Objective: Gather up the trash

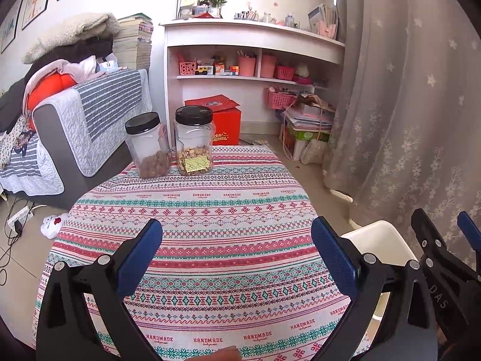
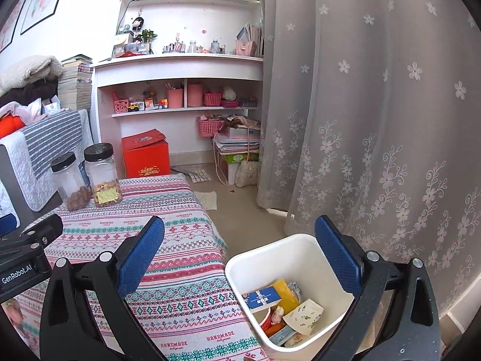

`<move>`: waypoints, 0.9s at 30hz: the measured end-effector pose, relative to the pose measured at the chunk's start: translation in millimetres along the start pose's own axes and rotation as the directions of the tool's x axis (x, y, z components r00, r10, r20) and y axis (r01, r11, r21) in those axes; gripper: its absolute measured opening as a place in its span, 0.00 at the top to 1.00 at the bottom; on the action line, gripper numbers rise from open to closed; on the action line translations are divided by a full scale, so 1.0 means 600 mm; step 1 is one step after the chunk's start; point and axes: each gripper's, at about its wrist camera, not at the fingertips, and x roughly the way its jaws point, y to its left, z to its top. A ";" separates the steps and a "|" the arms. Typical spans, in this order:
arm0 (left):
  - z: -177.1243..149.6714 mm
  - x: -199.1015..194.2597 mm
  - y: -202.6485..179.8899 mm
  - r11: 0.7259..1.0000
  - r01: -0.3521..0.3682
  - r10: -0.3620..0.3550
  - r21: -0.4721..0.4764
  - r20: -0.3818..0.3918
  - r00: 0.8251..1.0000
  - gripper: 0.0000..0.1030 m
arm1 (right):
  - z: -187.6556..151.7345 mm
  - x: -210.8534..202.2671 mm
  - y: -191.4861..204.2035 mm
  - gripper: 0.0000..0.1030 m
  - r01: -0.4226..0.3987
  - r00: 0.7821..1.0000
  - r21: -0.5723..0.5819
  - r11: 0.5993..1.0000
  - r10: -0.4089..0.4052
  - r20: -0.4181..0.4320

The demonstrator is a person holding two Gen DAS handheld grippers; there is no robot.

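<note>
A white bin [image 2: 288,258] stands on the floor at the table's right edge and holds several wrappers and packets [image 2: 282,303]. Its rim also shows in the left wrist view [image 1: 381,240]. My right gripper [image 2: 239,240] is open and empty, above the gap between the table and the bin. My left gripper [image 1: 237,246] is open and empty, above the patterned tablecloth [image 1: 216,216]. The right gripper shows at the right edge of the left wrist view [image 1: 445,231]. No loose trash shows on the table.
Two clear jars with black lids, one with brown snacks [image 1: 147,147] and one with nuts [image 1: 194,141], stand at the table's far edge. A sofa [image 1: 75,120] is at left, a white shelf unit [image 1: 252,69] and red box [image 1: 225,120] behind, a lace curtain [image 1: 405,105] at right.
</note>
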 end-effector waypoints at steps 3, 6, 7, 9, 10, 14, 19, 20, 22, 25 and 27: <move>-0.001 0.000 -0.001 1.000 0.005 -0.005 -0.001 -0.006 1.000 0.06 | 0.000 -0.001 -0.001 0.07 0.000 1.000 0.003 1.000 0.000 0.003; -0.001 0.001 0.000 1.000 0.005 -0.005 -0.002 -0.006 1.000 0.06 | 0.000 -0.001 -0.002 0.07 0.001 1.000 0.003 1.000 -0.001 -0.001; -0.001 0.000 0.000 1.000 0.007 -0.007 -0.005 -0.007 1.000 0.06 | 0.000 0.000 -0.002 0.07 0.000 1.000 0.003 1.000 0.000 -0.003; -0.002 0.001 0.002 1.000 0.006 -0.006 -0.008 -0.011 1.000 0.06 | 0.001 0.000 -0.004 0.07 -0.001 1.000 0.004 1.000 0.001 -0.003; -0.002 0.001 0.003 1.000 0.004 -0.005 -0.010 -0.011 1.000 0.06 | 0.001 0.000 -0.004 0.07 -0.002 1.000 0.004 1.000 0.002 -0.003; -0.004 0.000 0.005 1.000 0.000 0.000 -0.010 -0.008 1.000 0.06 | 0.001 0.002 -0.003 0.07 -0.003 1.000 0.003 1.000 0.003 -0.007; -0.004 0.000 0.006 1.000 -0.002 0.002 -0.006 -0.006 1.000 0.06 | 0.001 0.002 -0.004 0.07 -0.004 1.000 0.004 1.000 0.004 -0.007; -0.004 0.000 0.007 1.000 -0.001 0.001 -0.006 -0.006 1.000 0.06 | 0.000 0.003 -0.004 0.07 -0.004 1.000 0.003 1.000 0.004 -0.007; -0.004 0.000 0.007 1.000 0.000 0.000 -0.006 -0.006 1.000 0.06 | 0.001 0.003 -0.004 0.07 -0.003 1.000 0.002 1.000 0.003 -0.008; -0.003 0.000 0.007 1.000 0.008 -0.008 -0.008 -0.005 1.000 0.06 | -0.002 0.004 -0.002 0.07 -0.001 1.000 0.005 1.000 0.001 -0.011; -0.002 0.003 0.007 1.000 0.019 -0.019 -0.011 -0.003 1.000 0.07 | -0.002 0.004 -0.003 0.07 -0.001 1.000 0.007 1.000 0.001 -0.013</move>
